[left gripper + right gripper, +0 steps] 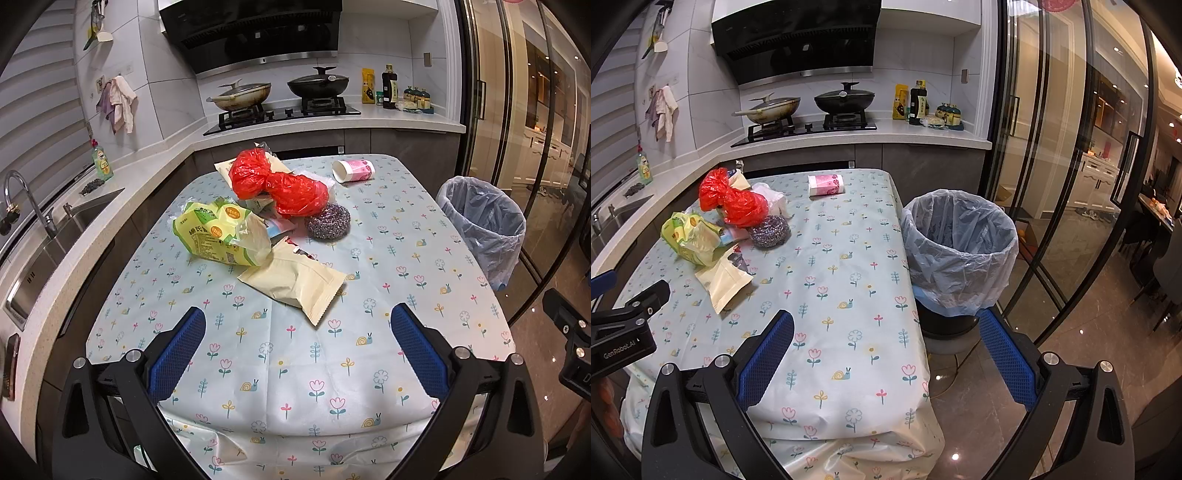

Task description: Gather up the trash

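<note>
Both grippers, left and right, hang spread and empty before the cream wrapper, with the lined bin waiting beside the table.

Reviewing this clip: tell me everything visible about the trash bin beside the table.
The trash bin is round with a dark body, lined with a thin, wrinkled pale-blue plastic bag folded over its rim. It stands upright on the floor by the table's right edge, mouth open; no trash shows inside. Neither gripper touches it.
</note>
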Demonstrator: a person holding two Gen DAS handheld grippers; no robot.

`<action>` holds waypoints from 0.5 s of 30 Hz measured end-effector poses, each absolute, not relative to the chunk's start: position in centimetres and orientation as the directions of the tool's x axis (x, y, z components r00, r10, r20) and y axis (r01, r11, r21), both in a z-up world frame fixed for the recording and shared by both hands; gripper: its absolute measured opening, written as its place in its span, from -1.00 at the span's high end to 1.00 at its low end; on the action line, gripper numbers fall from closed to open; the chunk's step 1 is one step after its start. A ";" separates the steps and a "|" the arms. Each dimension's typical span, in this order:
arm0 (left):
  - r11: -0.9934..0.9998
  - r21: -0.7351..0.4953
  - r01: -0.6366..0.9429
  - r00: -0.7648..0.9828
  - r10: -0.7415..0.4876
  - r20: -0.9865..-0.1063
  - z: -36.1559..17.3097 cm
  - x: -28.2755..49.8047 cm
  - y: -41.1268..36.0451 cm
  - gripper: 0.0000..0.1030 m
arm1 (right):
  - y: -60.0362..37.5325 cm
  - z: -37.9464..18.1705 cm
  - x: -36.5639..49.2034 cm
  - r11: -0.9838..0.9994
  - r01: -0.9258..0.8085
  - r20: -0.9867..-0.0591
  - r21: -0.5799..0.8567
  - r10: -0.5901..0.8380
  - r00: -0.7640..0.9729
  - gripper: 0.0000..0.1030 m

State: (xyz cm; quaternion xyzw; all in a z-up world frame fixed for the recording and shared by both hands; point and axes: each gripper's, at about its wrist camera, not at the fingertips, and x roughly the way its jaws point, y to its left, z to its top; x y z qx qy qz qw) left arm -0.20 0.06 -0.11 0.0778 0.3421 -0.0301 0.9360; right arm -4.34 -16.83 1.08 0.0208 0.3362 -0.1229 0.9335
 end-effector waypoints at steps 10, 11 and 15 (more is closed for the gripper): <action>0.986 0.125 0.110 0.765 -0.004 -0.644 -0.2 -0.3 -0.2 -0.86 | -17.0 1.0 -4.4 0.969 0.244 -0.633 -0.043 -0.216 0.743 -0.87; 0.986 0.125 0.111 0.765 -0.004 -0.644 -0.2 -0.3 -0.2 -0.86 | -17.0 1.0 -4.4 0.969 0.245 -0.633 -0.044 -0.216 0.743 -0.87; 0.986 0.122 0.110 0.764 -0.006 -0.645 -0.2 -0.3 -0.1 -0.86 | -17.0 0.7 -4.4 0.968 0.246 -0.636 -0.044 -0.217 0.741 -0.87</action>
